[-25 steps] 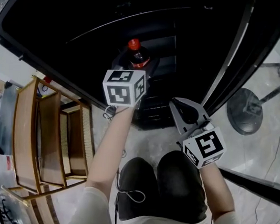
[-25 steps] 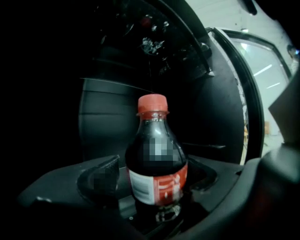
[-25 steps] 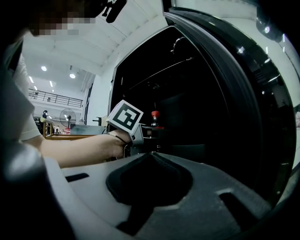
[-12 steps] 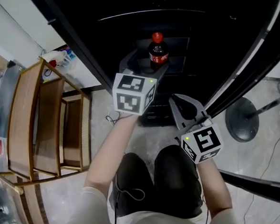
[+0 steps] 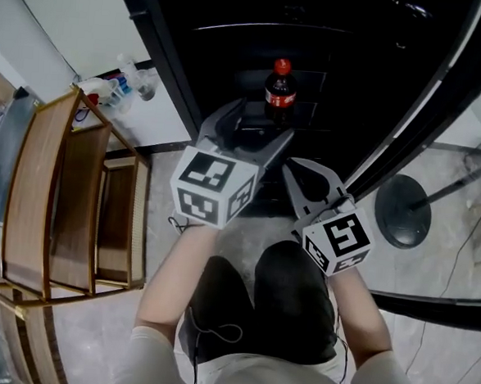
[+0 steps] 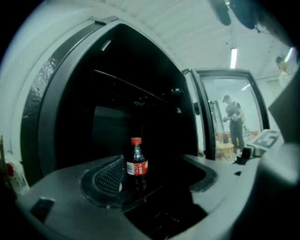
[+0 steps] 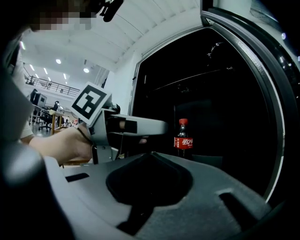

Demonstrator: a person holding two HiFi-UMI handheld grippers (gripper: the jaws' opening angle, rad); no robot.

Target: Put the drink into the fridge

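The drink, a dark cola bottle [image 5: 281,86] with a red cap, stands upright on a shelf inside the open black fridge [image 5: 235,31]. My left gripper [image 5: 259,129] is open just in front of it, its jaws spread and apart from the bottle. The left gripper view has the bottle [image 6: 136,164] standing beyond my left gripper [image 6: 154,180], nothing between the pads. My right gripper [image 5: 295,169] is shut on nothing, lower and to the right. From the right gripper view the bottle [image 7: 183,138] shows past my right gripper [image 7: 151,155], with the left gripper at the left.
The fridge door [image 5: 433,86] stands open at the right. A wooden rack [image 5: 67,200] is on the floor at the left, with spray bottles [image 5: 116,88] behind it. A round stand base [image 5: 407,211] sits right of the door. The person's knees are below the grippers.
My left gripper has drawn back from the bottle toward the person, and the bottle stays standing on the fridge shelf. The right gripper has barely moved.
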